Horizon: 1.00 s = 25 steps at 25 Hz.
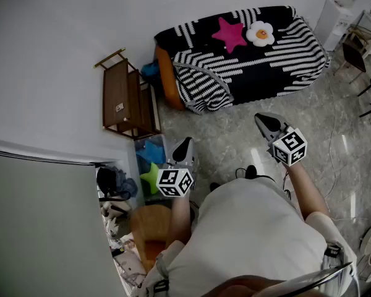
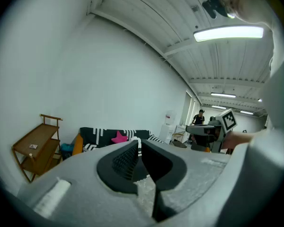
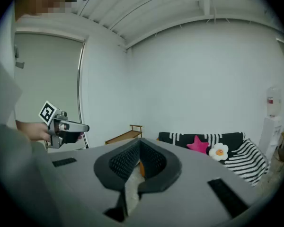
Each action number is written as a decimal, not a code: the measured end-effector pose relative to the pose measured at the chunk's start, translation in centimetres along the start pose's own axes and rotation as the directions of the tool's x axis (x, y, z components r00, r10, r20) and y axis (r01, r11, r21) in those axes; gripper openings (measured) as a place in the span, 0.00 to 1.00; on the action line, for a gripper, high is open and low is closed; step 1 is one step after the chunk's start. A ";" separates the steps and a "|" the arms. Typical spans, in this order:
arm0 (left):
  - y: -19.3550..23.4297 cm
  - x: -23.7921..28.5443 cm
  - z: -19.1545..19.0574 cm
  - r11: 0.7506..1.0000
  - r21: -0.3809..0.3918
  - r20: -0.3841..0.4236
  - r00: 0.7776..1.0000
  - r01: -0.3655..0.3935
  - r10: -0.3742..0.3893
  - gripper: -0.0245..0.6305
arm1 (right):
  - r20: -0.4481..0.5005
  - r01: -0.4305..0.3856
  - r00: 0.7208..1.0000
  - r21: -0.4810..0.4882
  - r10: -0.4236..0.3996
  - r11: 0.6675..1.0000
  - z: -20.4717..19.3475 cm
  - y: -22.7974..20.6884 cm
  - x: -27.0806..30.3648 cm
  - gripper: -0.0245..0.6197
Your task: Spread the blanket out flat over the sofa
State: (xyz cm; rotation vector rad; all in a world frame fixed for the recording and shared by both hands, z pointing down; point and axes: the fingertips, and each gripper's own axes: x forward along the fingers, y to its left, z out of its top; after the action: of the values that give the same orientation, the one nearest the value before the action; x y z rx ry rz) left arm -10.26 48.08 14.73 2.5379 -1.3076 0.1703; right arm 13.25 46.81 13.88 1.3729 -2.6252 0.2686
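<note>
The black-and-white blanket (image 1: 260, 60) lies over the sofa (image 1: 166, 74) in the upper right of the head view, with a star cushion (image 1: 229, 33) and a flower cushion (image 1: 260, 33) on top. It looks largely spread. Its left end hangs folded beside the bare orange sofa end, so some smoothing seems left. The left gripper (image 1: 184, 146) and right gripper (image 1: 266, 124), mid-frame, have their jaws pressed together on nothing, well apart from the blanket.

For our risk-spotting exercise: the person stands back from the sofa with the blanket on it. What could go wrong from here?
1. The blanket bunches at one end, leaving the orange sofa bare; it may end up uneven.
2. Tugging it could tip off the star cushion and flower cushion.
3. Reaching that end might knock the wooden rack close beside it.
</note>
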 end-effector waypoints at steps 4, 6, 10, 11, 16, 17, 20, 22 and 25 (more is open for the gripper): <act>-0.1 0.0 0.1 1.000 -0.003 0.002 1.000 0.002 -0.002 0.09 | 0.000 -0.002 1.000 -0.001 0.002 1.000 0.1 0.1 -0.1 0.04; -0.1 0.1 0.0 1.000 -0.006 0.001 1.000 0.003 -0.003 0.09 | 0.000 -0.002 1.000 -0.001 0.002 1.000 0.1 0.1 -0.1 0.04; -0.4 0.3 -0.4 1.000 -0.012 -0.002 1.000 0.003 -0.003 0.09 | -0.004 -0.002 1.000 0.004 0.002 1.000 -0.2 -0.1 -0.3 0.04; -0.5 0.4 -0.4 1.000 -0.014 -0.001 1.000 0.003 -0.003 0.09 | -0.005 -0.003 1.000 0.005 0.003 1.000 -0.2 -0.1 -0.3 0.04; -1.0 0.7 -0.1 1.000 -0.016 -0.002 1.000 0.004 -0.004 0.09 | -0.001 -0.001 1.000 0.007 0.001 1.000 0.2 -0.5 -0.5 0.04; -1.0 0.7 -0.1 1.000 -0.016 -0.004 1.000 0.004 -0.004 0.09 | -0.001 0.001 1.000 0.012 -0.001 1.000 0.2 -0.6 -0.6 0.04; -1.2 1.0 -0.4 1.000 -0.017 -0.008 1.000 0.003 -0.003 0.09 | -0.005 0.004 1.000 0.026 -0.004 1.000 -0.2 -0.9 -0.6 0.04; -1.2 1.1 -0.6 1.000 -0.019 -0.010 1.000 0.001 -0.001 0.09 | -0.010 0.002 1.000 0.028 -0.002 1.000 -0.5 -1.1 -0.5 0.04; -1.5 1.4 -0.9 1.000 -0.018 -0.014 1.000 -0.013 0.013 0.09 | -0.015 -0.007 1.000 0.026 0.008 1.000 -1.0 -1.4 -0.6 0.04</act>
State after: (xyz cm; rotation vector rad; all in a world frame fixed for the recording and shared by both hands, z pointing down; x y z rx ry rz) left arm -8.18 48.05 15.65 2.5095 -1.3144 0.1777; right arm 14.75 46.75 14.82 1.3639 -2.6239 0.3135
